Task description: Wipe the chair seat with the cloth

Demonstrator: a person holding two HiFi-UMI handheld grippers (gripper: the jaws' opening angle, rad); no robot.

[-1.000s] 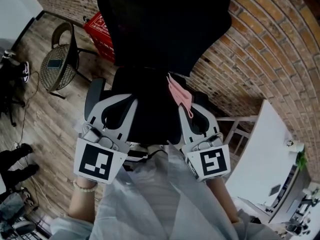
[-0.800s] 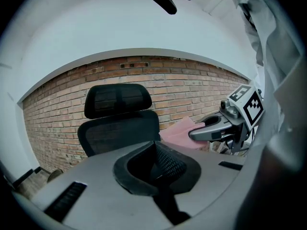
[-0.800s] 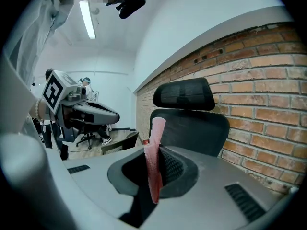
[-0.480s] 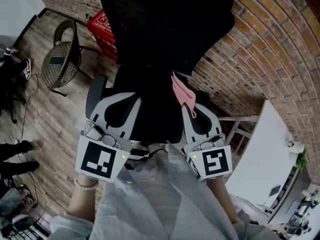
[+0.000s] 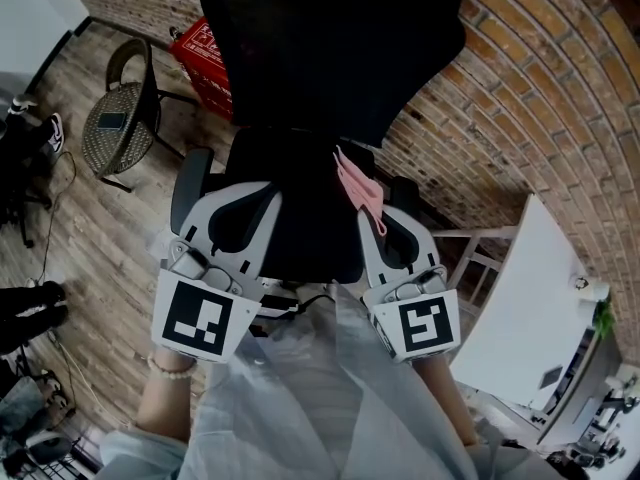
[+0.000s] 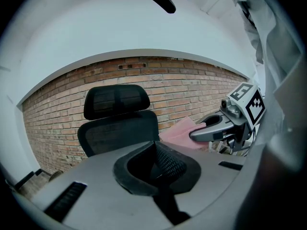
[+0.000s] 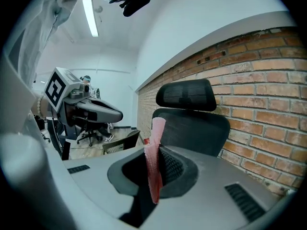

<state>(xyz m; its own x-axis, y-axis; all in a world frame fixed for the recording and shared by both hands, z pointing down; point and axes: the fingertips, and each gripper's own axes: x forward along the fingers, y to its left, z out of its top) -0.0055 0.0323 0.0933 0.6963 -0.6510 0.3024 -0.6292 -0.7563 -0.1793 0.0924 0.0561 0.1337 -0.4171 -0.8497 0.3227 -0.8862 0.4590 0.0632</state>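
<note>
We've got both grippers held out side by side over the black office chair w/ mesh back and headrest (image 5: 330, 58). The R gripper (image 5: 366, 218) has its jaws clamped on the pink cloth (image 5: 358, 183). In the R gripper view the cloth (image 7: 154, 147) stands as a thin strip between the pads, w/ the chair back (image 7: 192, 123) behind it.

In the head view the cloth sits over the right part of the black seat (image 5: 300, 223), near the foot of the backrest; we can't tell if it touches the seat.

The L gripper (image 5: 262, 196) is over the seat's left part, apart from the cloth. Its jaws are pressed together w/ nothing between them, as the L gripper view (image 6: 156, 162) shows.

Brick wall (image 5: 520, 98) is behind the chair, red crate (image 5: 205, 53) and wicker chair (image 5: 115, 123) off to the left on the wood floor (image 5: 90, 228).
</note>
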